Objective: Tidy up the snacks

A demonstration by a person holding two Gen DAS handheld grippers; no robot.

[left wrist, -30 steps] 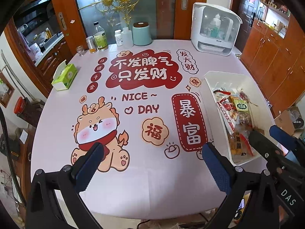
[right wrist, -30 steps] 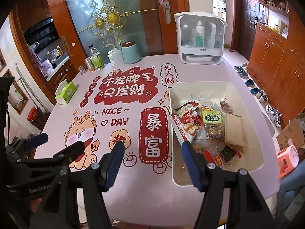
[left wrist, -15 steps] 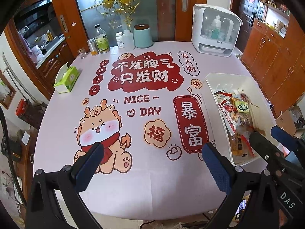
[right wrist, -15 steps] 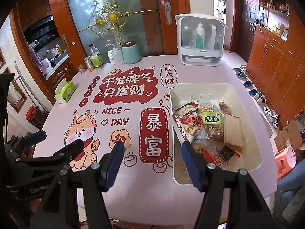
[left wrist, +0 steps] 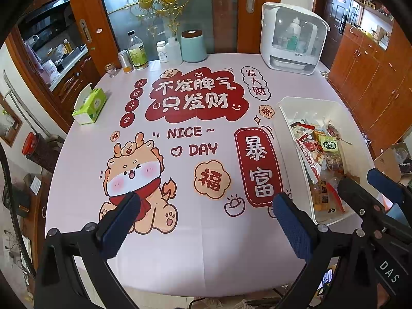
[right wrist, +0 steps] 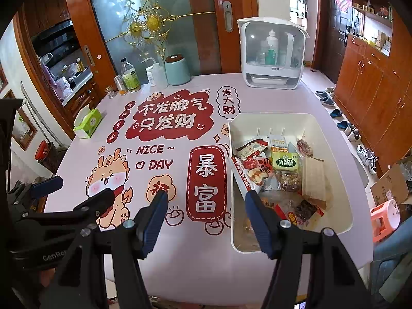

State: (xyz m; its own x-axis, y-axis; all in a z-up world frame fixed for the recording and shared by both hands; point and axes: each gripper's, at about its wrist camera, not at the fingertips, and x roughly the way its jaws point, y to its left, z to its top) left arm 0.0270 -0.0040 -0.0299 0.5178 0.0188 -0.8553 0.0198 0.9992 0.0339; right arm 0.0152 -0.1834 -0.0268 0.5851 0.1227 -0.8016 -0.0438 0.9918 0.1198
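Hovering hand-held grippers (right wrist: 203,200) near snack bin (right wrist: 334,128)

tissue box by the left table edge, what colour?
Green and white tissue box; clearest in the left wrist view.

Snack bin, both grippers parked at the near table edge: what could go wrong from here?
1. The snack packets lie heaped and overlapping in the white bin; a pinch may drag neighbours along.
2. The right gripper hangs over the bin's left wall; going straight down, a finger could catch the rim.
3. The bin sits near the right edge of the table; a sideways shove might push it off.
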